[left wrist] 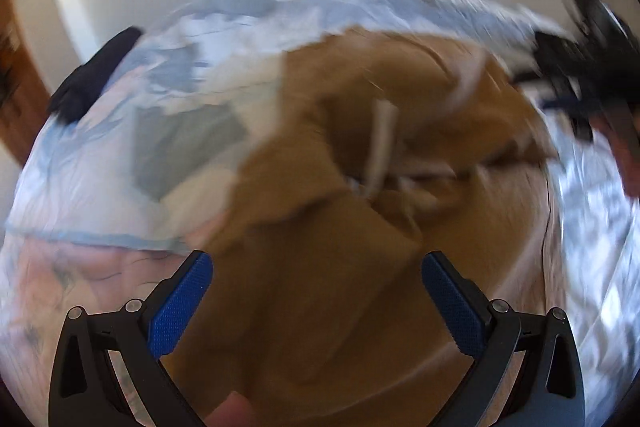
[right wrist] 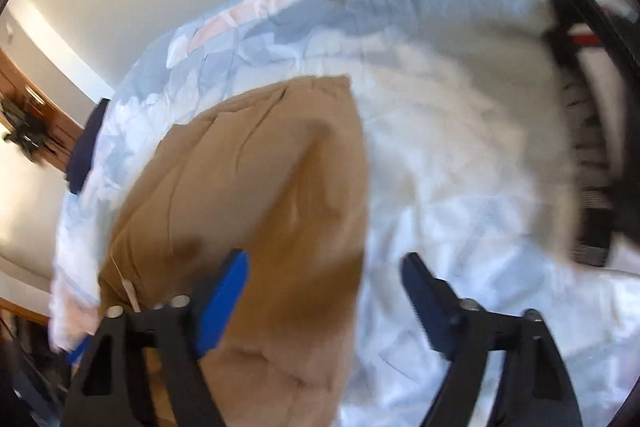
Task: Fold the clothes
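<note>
Your left tool (left wrist: 316, 303) gapes empty right over the tan garment (left wrist: 320, 307); your right tool (right wrist: 324, 303), open too, straddles its right edge.

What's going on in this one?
A person with a hand-held gripper in each hand is folding a tan garment spread on a bed with a pale patterned cover. Both the left gripper and the right gripper are open above the cloth, holding nothing. Both views are motion-blurred.
</note>
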The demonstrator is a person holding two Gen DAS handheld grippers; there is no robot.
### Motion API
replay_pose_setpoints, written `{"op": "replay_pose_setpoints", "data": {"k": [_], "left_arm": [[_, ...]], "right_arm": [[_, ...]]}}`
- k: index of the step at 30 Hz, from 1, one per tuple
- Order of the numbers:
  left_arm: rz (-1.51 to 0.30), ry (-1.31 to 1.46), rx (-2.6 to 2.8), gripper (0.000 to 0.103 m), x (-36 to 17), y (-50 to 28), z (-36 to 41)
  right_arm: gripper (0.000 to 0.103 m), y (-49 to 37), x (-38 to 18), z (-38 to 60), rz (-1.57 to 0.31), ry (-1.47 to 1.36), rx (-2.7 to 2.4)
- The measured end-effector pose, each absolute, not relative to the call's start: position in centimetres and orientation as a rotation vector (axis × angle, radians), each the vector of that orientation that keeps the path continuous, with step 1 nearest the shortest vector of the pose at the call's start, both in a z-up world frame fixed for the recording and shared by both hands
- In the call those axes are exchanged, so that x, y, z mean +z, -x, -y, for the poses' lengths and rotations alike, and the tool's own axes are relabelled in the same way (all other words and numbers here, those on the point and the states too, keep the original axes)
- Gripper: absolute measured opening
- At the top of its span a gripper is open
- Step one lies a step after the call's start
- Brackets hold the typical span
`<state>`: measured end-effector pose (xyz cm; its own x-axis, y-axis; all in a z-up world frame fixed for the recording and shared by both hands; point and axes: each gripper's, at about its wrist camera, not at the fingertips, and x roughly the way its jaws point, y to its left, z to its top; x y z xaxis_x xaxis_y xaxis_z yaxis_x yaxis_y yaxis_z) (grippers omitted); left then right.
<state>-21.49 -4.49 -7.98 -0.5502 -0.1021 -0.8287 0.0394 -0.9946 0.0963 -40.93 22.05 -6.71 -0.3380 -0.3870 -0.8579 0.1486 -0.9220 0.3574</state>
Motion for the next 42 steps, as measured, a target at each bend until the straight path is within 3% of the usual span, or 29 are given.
{"op": "replay_pose_setpoints", "data": {"k": [1,3,4,5,7,11,18,28,31,36,39,40,41,42], "left_arm": [[0.124,-1.473,-2.696,0.103,-8.6,21.6,4.0],[0.14,-1.505,-2.703,0.103,-9.5,21.7,3.5],[0.151,-1.527,-2.693,0.103,-9.9,21.9,3.3],[0.159,-1.553,-2.677,0.103,-10.3,22.0,3.2],[0.136,-1.612,-2.639,0.103,-11.1,22.3,3.4],[0.07,-1.646,-2.638,0.103,-11.3,22.5,4.1],[0.088,-1.656,-2.632,0.103,-11.2,22.2,4.0],[0.123,-1.69,-2.615,0.103,-10.8,21.8,4.1],[0.126,-1.707,-2.609,0.103,-10.9,21.8,4.2],[0.092,-1.721,-2.605,0.103,-10.6,22.1,5.1],[0.057,-1.742,-2.604,0.103,-10.4,22.2,5.9],[0.044,-1.749,-2.602,0.103,-10.3,22.3,6.2],[0.033,-1.752,-2.6,0.103,-10.2,22.3,6.4],[0.027,-1.755,-2.598,0.103,-10.0,22.4,6.6]], "right_arm": [[0.08,41.2,-7.3,-21.6,0.298,-1.587,-2.3],[0.064,41.3,-7.9,-20.8,0.284,-1.569,-2.286],[0.039,41.2,-7.8,-20.4,0.267,-1.554,-2.285],[0.028,40.8,-7.4,-19.9,0.2,-1.534,-2.302],[0.017,40.2,-6.2,-19.1,0.107,-1.475,-2.333],[0.012,39.4,-3.0,-17.4,-0.01,-1.38,-2.369],[0.011,39.4,4.1,-12.5,-0.174,-1.174,-2.399],[0.01,34.9,15.2,4.3,-0.357,-0.761,-2.205],[0.003,32.6,16.6,9.8,-0.367,-0.69,-2.067],[0.003,28.3,14.6,18.7,-0.477,-0.751,-1.905],[0.004,28.0,12.7,19.3,-0.52,-0.781,-1.89],[0.014,29.0,12.6,18.4,-0.522,-0.797,-1.916],[0.035,30.1,12.5,17.6,-0.523,-0.814,-1.946],[0.046,32.2,12.7,15.5,-0.477,-0.851,-2.023]]}}
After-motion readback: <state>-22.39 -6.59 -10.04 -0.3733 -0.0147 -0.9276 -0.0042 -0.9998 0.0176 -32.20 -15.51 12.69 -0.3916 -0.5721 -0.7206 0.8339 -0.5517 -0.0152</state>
